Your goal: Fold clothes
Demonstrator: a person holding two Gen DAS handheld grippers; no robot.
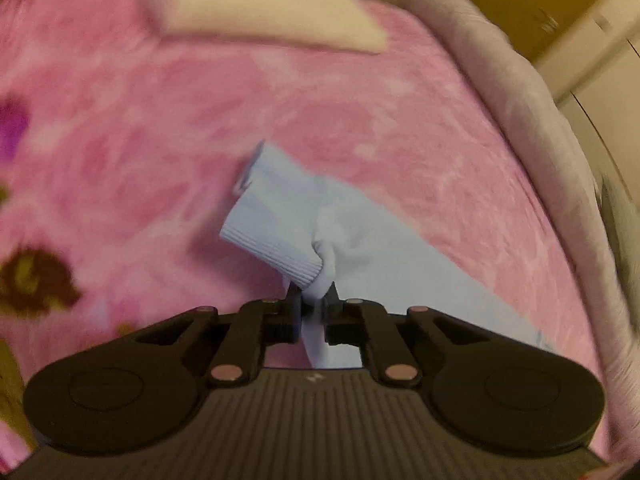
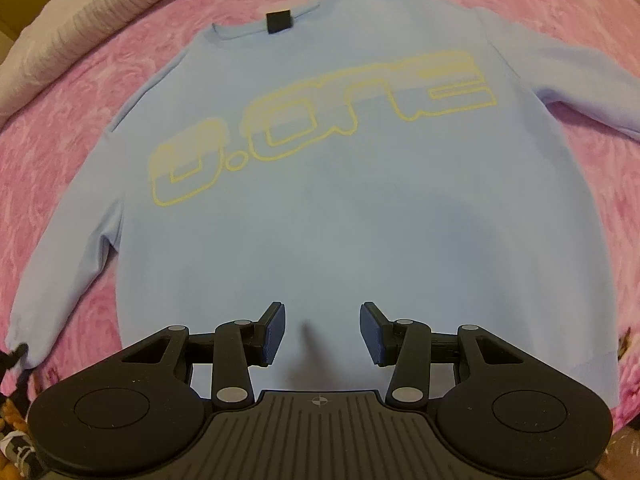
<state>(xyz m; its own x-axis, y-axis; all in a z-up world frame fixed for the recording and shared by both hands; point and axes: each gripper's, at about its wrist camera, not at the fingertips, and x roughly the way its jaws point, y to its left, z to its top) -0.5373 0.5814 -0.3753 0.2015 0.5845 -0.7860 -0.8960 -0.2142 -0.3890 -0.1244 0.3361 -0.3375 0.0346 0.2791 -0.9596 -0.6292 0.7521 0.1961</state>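
Observation:
A light blue sweatshirt [image 2: 320,208] with yellow lettering lies flat on a pink bedspread [image 2: 520,4], neck away from me, both sleeves spread. My right gripper [image 2: 322,332] is open and empty, hovering just above the sweatshirt's lower hem. My left gripper [image 1: 314,312] is shut on the sweatshirt's sleeve [image 1: 360,240] near its ribbed cuff [image 1: 272,216], which is bunched and lifted above the bedspread [image 1: 160,120]. The left gripper's black tip shows at the sleeve end in the right wrist view [image 2: 14,354].
A cream pillow [image 1: 260,4] lies at the far end of the bed. A grey padded bed edge [image 1: 520,92] runs along the right in the left wrist view and shows in the right wrist view [image 2: 60,44]. A dark floral print [image 1: 36,280] marks the bedspread.

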